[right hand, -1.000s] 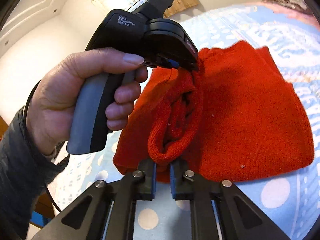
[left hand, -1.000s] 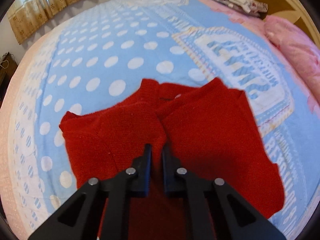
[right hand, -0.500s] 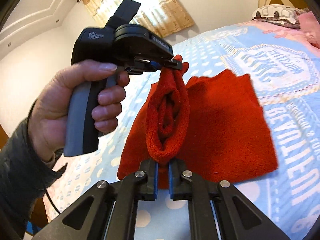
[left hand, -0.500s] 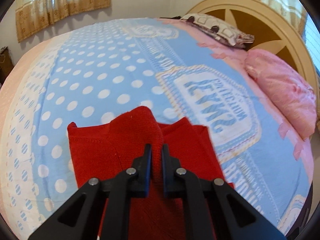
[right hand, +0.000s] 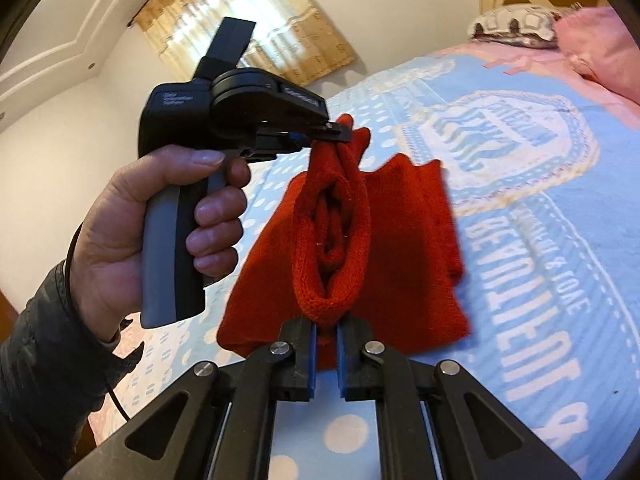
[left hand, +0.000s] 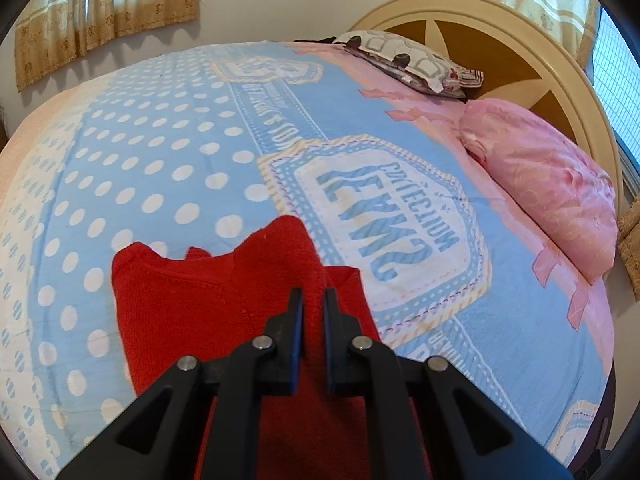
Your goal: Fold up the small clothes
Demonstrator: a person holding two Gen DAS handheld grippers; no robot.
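Left gripper & right gripper are each clamped on 1 end of the red knit garment, raised off the bed. Judged soft, light, floppy; best gripped at hems/corners.

Left wrist: I look along my left claw, close above the bed, toward the headboard.
Right wrist: I face sideways across it, close.
Shared: red garment, bed.
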